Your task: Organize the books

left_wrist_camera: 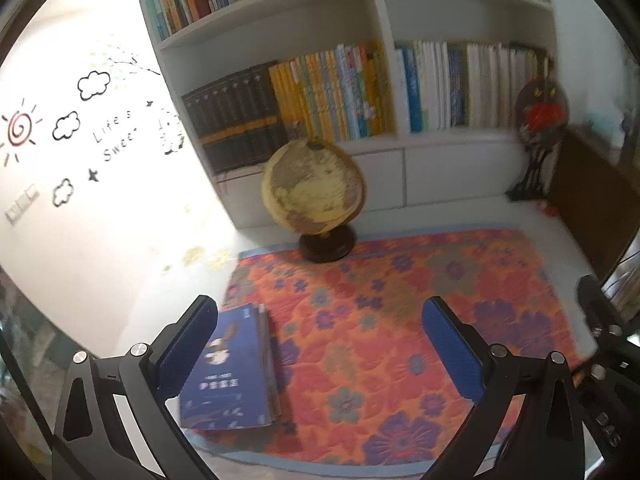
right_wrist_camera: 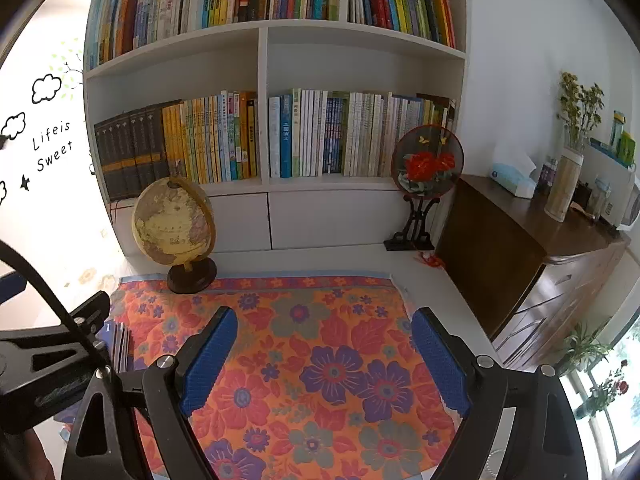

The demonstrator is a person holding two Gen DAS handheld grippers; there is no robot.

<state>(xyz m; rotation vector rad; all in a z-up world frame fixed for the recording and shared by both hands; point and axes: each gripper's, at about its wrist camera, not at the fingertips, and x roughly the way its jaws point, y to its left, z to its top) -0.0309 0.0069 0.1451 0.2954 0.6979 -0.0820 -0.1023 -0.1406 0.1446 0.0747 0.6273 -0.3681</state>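
Note:
A small stack of books with a dark blue cover (left_wrist_camera: 234, 368) lies flat on the left edge of the orange flowered mat (left_wrist_camera: 380, 320). My left gripper (left_wrist_camera: 320, 348) is open above the mat, its left finger just beside the stack, nothing between the pads. In the right wrist view only the stack's page edges (right_wrist_camera: 120, 344) show at the mat's left side, behind the left gripper's black frame (right_wrist_camera: 52, 364). My right gripper (right_wrist_camera: 324, 360) hangs open over the middle of the mat (right_wrist_camera: 320, 360), holding nothing. The white bookshelf (right_wrist_camera: 264, 64) behind is full of upright books.
A globe on a dark stand (right_wrist_camera: 176, 228) sits at the mat's back left corner. A round flower screen on a black stand (right_wrist_camera: 424, 172) stands at the shelf's right end. A dark wooden cabinet (right_wrist_camera: 520, 264) with vases and a tissue box lines the right side.

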